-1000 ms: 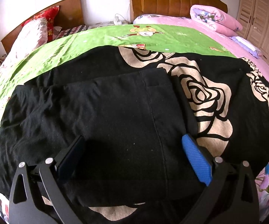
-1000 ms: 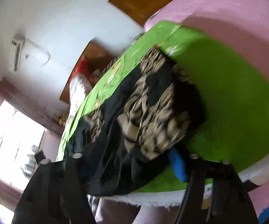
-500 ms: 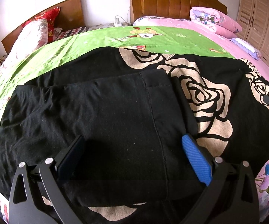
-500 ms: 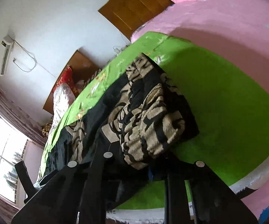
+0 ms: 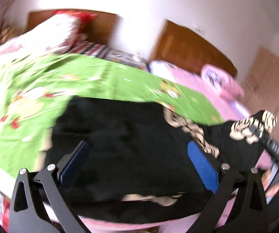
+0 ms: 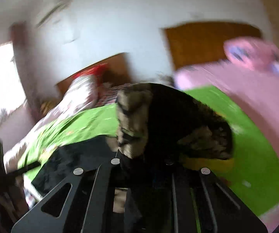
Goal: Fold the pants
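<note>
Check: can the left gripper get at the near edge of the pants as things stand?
Probably yes. The left gripper is open right over the black pants, nothing between. The right gripper is shut on the patterned end, off to the side in the left wrist view. Frames are blurred.

A home bedroom — a bed (image 5: 42,89) under a green cartoon-print sheet (image 6: 85,124), with a second bed in pink bedding (image 6: 255,97) just beside it. 2 wooden headboards (image 5: 189,48) stand against a white wall (image 6: 120,19), a red-and-white pillow (image 5: 61,31) and a rolled pink quilt (image 6: 251,52) near them.
</note>
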